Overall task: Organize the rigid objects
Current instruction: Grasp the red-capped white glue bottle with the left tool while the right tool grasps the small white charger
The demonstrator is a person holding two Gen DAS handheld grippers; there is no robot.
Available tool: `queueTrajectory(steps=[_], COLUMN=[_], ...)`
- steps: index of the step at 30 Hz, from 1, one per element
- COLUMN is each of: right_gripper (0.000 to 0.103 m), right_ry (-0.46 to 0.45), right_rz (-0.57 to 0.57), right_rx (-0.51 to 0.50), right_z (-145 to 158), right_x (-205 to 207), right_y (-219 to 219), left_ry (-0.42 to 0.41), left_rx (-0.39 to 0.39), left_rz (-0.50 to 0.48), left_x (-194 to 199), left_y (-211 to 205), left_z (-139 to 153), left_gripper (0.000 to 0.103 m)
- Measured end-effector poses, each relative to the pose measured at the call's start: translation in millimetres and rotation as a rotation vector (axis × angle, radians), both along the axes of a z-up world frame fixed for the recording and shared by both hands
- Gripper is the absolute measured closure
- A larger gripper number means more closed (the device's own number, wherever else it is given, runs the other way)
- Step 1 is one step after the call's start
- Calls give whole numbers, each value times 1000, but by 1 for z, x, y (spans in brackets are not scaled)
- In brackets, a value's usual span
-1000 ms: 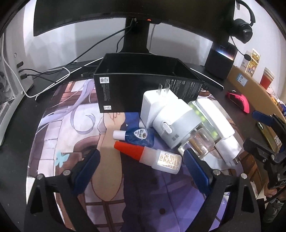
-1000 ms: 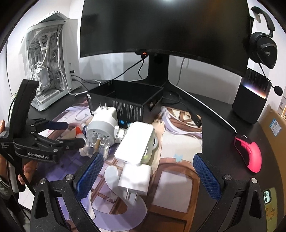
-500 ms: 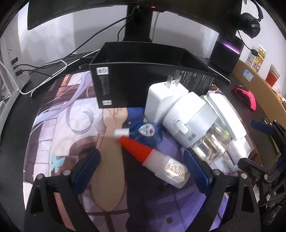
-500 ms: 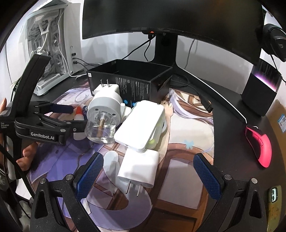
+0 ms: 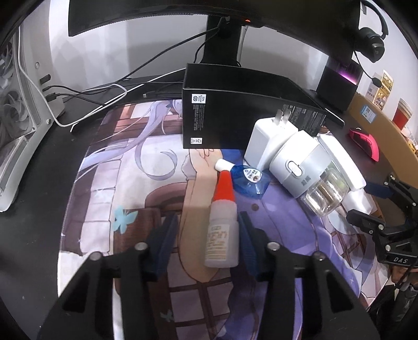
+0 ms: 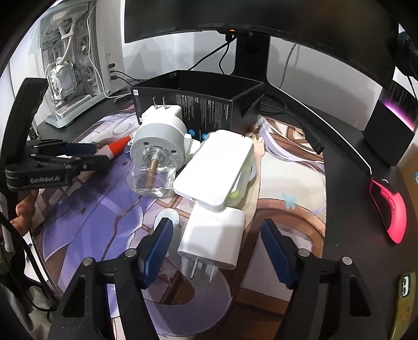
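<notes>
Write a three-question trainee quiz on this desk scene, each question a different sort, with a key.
1. True or false: the red-capped glue bottle lies between the left gripper jaws.
2. Which item sits between the right gripper jaws? A) pink mouse B) white plug charger C) blue bottle
3. Fill in: the black box stands in front of the ___ stand.

Key: 1 true; 2 B, the white plug charger; 3 monitor.

I work at a home computer bench (image 6: 347, 209): ahead of my fingers a curved monitor (image 6: 261, 18), left a white PC case (image 6: 75, 65), right a pink mouse (image 6: 389, 209).
</notes>
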State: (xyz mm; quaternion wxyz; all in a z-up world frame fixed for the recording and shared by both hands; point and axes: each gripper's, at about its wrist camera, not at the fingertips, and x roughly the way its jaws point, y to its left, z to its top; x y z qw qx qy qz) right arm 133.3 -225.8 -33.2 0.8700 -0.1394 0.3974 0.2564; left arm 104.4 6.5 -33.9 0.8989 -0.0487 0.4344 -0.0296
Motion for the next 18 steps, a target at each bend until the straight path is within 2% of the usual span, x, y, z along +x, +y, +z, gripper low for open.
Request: queueTrajectory(steps=[3,6,11,18], right_gripper=[47,55,60,60], right_ry=[11,28,8,2], right_rz=[2,13,41,118], right_rx=[1,-4,-31,-32], right_z=[-1,-4,-3,0], right_x=[0,0,-7,-22], right_y=[0,0,2,11], left_ry=[3,4,-2,-13], left_rx=[0,13,1,-21], left_rz=[-10,-22,-34,-52], left_x=[-1,-3,-14,-28], left_y=[0,-2,-2,-3], left_z=[1,1,2,6], left_gripper=[74,78,83,86])
